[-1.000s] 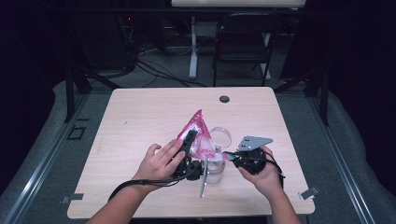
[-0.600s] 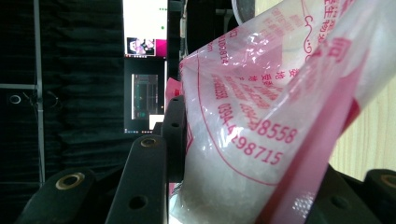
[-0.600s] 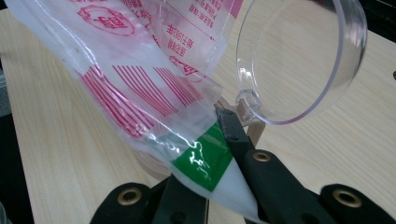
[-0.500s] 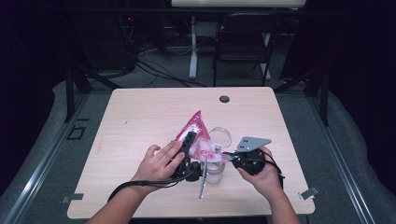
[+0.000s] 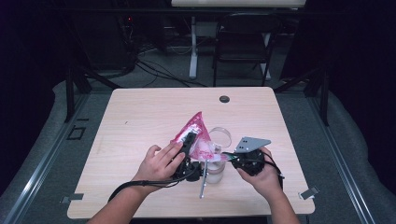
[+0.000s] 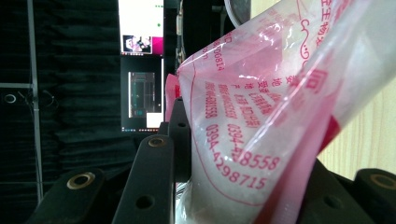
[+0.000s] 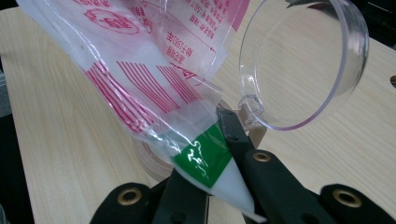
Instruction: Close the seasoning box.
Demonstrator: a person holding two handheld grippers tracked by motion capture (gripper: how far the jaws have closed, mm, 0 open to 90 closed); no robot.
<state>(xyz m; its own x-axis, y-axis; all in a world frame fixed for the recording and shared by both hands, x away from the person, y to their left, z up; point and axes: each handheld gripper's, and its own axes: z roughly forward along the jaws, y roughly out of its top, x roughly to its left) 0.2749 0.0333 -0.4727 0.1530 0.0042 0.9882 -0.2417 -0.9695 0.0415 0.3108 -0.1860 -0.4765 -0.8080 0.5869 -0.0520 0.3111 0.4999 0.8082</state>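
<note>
Pink-and-clear printed plastic pouch (image 5: 195, 136), partly filled with white powder, slants up over the near middle of the pale wooden table (image 5: 140, 116), its low corner above a clear round plastic jar (image 5: 215, 171) with a hinged lid (image 5: 219, 137) standing open. Nearest the person, the right gripper (image 7: 219, 154) is clamped on the pouch's green-marked bottom corner, jaws pinched tight on the film. The left gripper (image 6: 233, 186) has the pouch's bulged body between its jaws, which have just been closing; the pads seem to press the film, though I cannot be sure how firmly. I judge the pouch light, limp and slippery, its load free to shift, so seams and corners give the surest hold, and hard squeezing could burst powder out. Compared with a second ago, both hands and the pouch sit as they were. Farther back lies a small dark round grommet (image 5: 224, 99).
</note>
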